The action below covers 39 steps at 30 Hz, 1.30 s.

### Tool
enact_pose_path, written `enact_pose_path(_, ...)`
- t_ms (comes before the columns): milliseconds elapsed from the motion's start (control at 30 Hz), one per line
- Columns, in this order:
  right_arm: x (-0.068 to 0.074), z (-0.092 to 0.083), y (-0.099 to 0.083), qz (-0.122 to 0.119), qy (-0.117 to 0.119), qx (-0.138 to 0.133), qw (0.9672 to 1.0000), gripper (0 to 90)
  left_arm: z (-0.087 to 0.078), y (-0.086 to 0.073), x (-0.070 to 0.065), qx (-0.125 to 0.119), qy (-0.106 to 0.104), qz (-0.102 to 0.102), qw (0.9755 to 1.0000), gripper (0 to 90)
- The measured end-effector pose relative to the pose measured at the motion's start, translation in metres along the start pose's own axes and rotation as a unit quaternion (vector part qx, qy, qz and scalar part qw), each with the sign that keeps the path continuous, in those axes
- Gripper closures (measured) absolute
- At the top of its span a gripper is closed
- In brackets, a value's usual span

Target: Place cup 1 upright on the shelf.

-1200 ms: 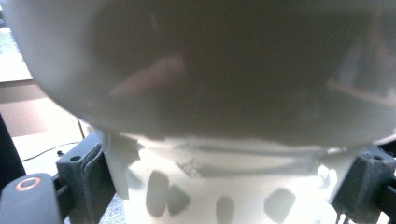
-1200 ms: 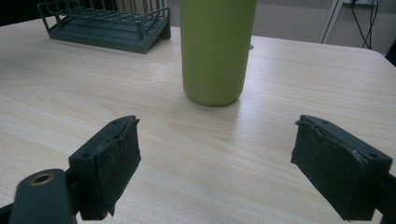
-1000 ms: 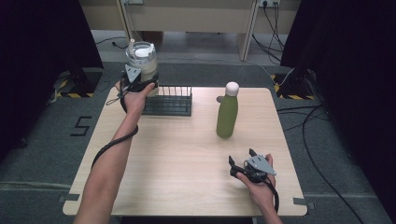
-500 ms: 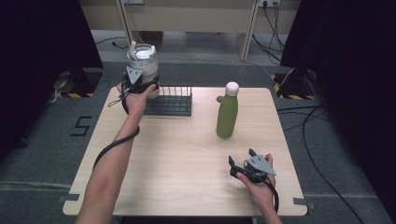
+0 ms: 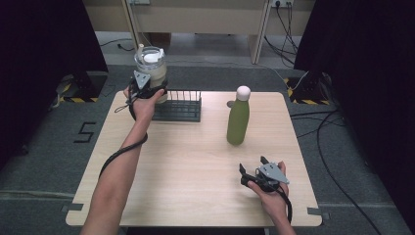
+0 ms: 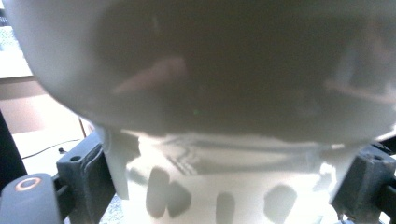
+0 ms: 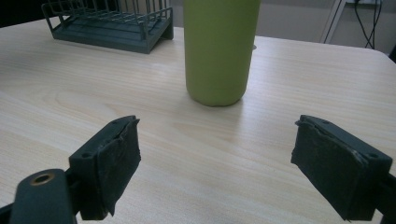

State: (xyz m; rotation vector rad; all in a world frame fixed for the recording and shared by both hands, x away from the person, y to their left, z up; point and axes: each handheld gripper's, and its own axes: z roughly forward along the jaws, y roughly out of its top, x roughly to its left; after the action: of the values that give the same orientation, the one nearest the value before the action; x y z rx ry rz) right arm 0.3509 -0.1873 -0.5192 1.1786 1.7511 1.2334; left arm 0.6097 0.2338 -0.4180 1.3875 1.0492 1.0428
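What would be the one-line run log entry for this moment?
left claw: shut on jar, above rack | right claw: open, on table | green bottle: upright

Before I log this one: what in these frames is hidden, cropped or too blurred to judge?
- Clear jar, left gripper view: too close and blurred; top and base cropped, contents unreadable.
- Left claw, high view: tips hidden behind the hand and jar.
- Green bottle, right gripper view: cap cut off by the top edge.
- Wire rack, high view: left end hidden by the hand.
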Motion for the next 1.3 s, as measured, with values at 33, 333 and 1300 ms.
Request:
enact_pose_path(33, 0.0, 0.0, 0.0, -0.001, 0.0, 0.0, 1.0, 14.7, 0.0, -0.001, 0.0, 0.001, 0.001, 0.0, 1.0, 10.2)
enact_pose_path(333, 0.0, 0.0, 0.0, -0.001, 0.001, 0.001, 1.0, 14.7, 0.005, -0.012, -0.001, 0.003, 0.002, -0.013, 0.9999, 10.2)
enact_pose_path(1300, 0.001, 0.001, 0.0, 0.0, 0.004, 0.003, 1.0, 14.6, 0.007, -0.027, -0.004, 0.026, -0.001, -0.008, 0.9996, 10.2)
